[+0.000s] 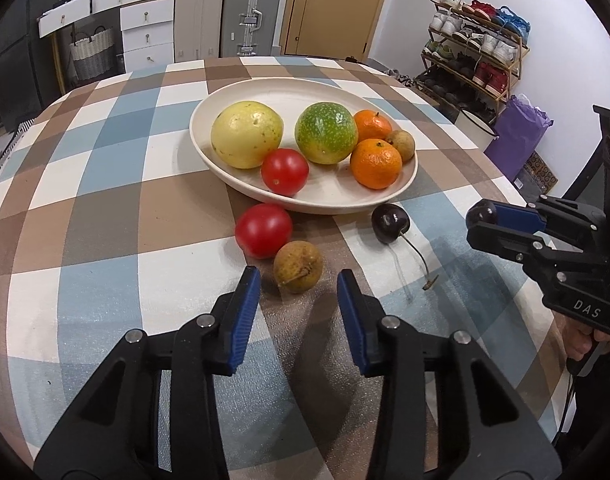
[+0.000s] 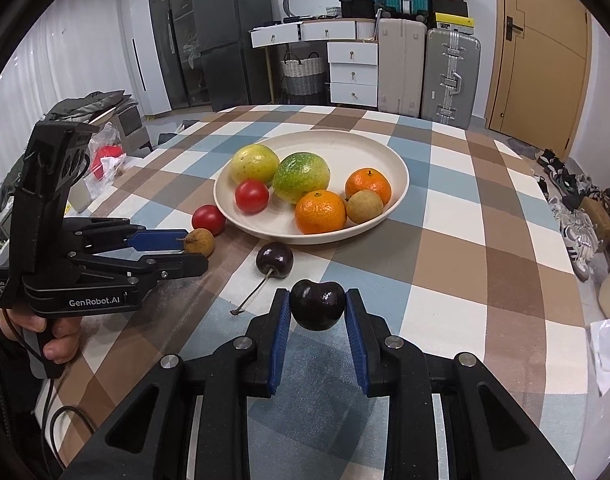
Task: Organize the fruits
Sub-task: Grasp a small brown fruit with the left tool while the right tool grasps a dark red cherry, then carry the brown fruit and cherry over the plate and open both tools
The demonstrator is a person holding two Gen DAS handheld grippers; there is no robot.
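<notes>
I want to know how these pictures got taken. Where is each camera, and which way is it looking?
Left wrist view: sits on the left claw, looks down past its fingers at the brown longan and plate; the right claw and some fingers show at right.
Right wrist view: sits on the right claw, which pinches a dark cherry; the left claw and a hand show at left.
Both share the plate, the loose cherry and the checked tablecloth.

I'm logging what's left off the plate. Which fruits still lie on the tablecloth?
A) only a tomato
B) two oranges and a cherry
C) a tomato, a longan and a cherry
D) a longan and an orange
C: the tomato, longan and cherry lie on the cloth just in front of the plate.
</notes>
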